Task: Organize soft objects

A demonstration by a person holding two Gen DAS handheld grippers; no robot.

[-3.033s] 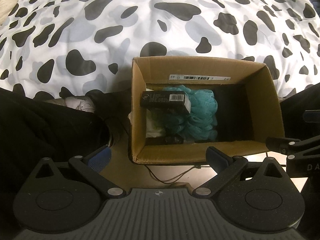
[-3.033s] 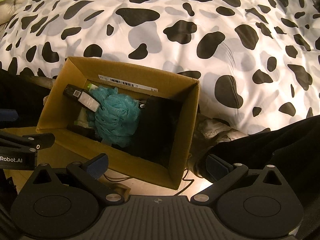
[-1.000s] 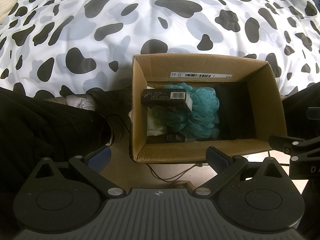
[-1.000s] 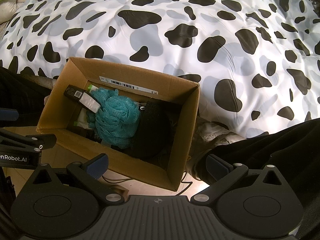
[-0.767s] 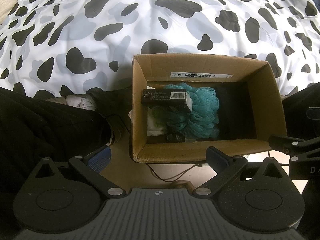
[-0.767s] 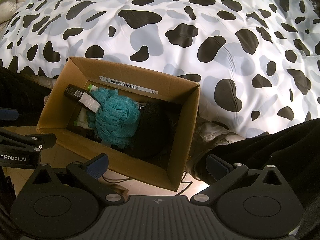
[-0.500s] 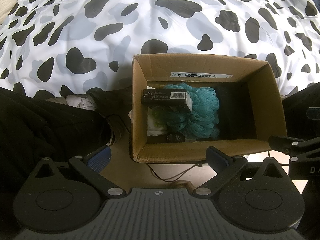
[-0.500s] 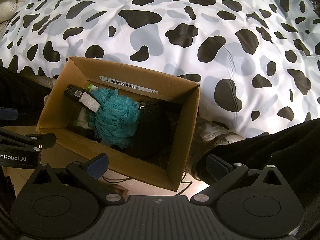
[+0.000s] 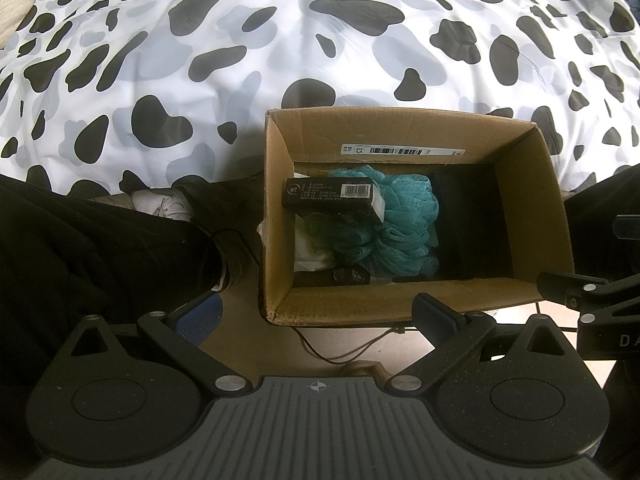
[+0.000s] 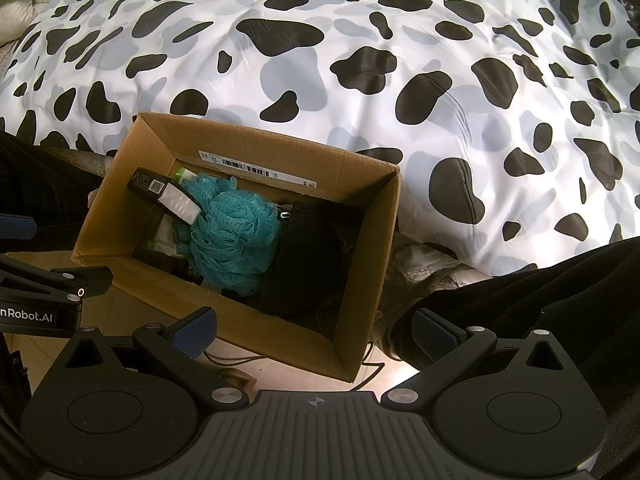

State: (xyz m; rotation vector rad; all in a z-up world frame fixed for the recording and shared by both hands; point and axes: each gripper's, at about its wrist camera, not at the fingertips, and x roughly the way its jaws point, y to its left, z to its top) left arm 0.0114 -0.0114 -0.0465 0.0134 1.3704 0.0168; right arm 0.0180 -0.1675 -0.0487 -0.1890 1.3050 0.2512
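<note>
An open cardboard box (image 9: 532, 200) (image 10: 116, 200) stands on the floor against the bed. Inside lie a teal mesh bath puff (image 9: 400, 220) (image 10: 232, 232), a long black carton with a barcode (image 9: 332, 196) (image 10: 164, 194), a white and green packet (image 9: 312, 248) (image 10: 166, 236) and a black soft item (image 9: 472, 224) (image 10: 308, 256) at the right. My left gripper (image 9: 318, 312) hovers open over the box's near wall, holding nothing. Open as well, my right gripper (image 10: 314, 328) hangs above the near right corner with nothing in it.
A cow-print duvet (image 9: 240, 40) (image 10: 440, 80) covers the bed behind the box. Black-clothed legs (image 9: 80, 248) (image 10: 540, 280) flank the box. A thin cable (image 9: 344, 352) trails on the tan floor near the front wall. A pale shoe (image 9: 164, 208) lies left of the box.
Both views have risen slightly away from the box over three seconds. In the last second nothing has visibly moved.
</note>
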